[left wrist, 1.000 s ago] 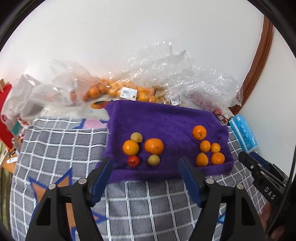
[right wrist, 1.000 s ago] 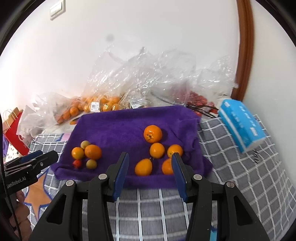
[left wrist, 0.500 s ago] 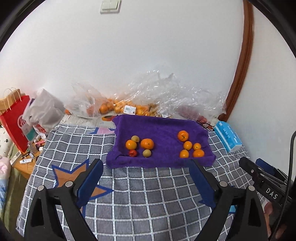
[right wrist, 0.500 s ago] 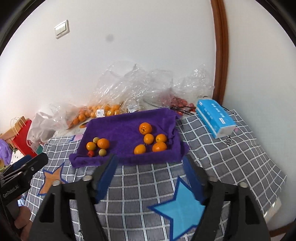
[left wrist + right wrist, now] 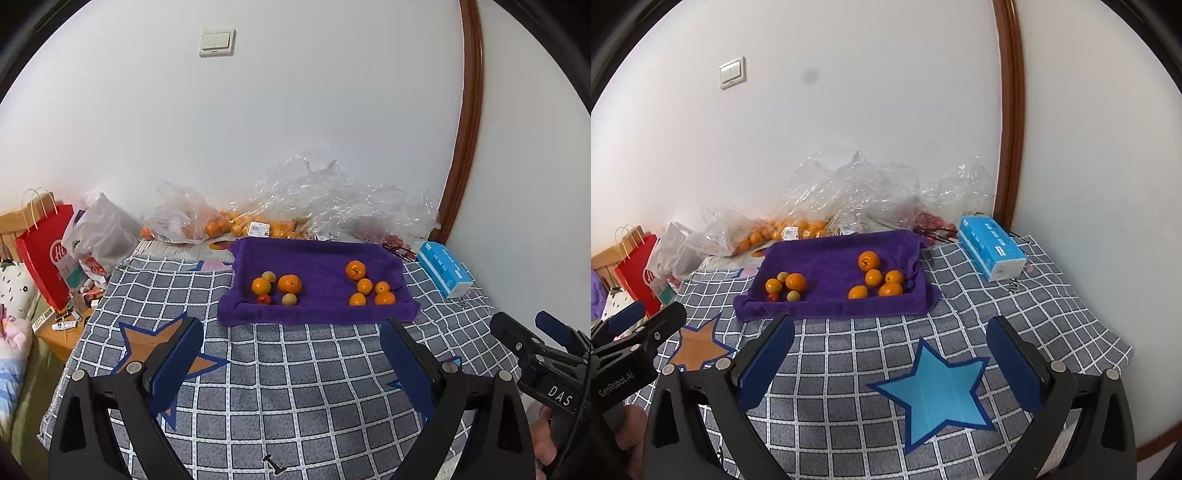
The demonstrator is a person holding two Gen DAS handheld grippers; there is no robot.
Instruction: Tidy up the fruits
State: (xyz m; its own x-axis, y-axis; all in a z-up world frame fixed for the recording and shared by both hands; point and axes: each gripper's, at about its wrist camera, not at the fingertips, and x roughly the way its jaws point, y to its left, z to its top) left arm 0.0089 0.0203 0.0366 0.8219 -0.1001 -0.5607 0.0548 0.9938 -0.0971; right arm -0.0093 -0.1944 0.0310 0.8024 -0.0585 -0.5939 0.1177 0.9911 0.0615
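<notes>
A purple towel (image 5: 317, 258) (image 5: 831, 254) lies on the grey checked cloth (image 5: 295, 376) near the wall. On its left part sit two oranges (image 5: 289, 284), two small yellow-green fruits (image 5: 289, 299) and a small red fruit (image 5: 263, 299). Its right part holds a cluster of several oranges (image 5: 355, 270) (image 5: 868, 260). My left gripper (image 5: 290, 325) hovers well in front of the towel, its jaws opening, nothing between them. My right gripper (image 5: 891, 321) hangs beside it over a blue star, its jaws also opening and empty.
Crumpled clear plastic bags (image 5: 332, 199), one with more oranges (image 5: 236, 225), pile against the wall behind the towel. A blue tissue pack (image 5: 445, 269) lies to the right. A red paper bag (image 5: 48, 254) and a cluttered wooden stand (image 5: 62, 332) are past the cloth's left edge.
Both grippers have drawn back and upward from the towel, which now looks smaller and farther off. The jaws of both have spread wider, the right pair much more.
</notes>
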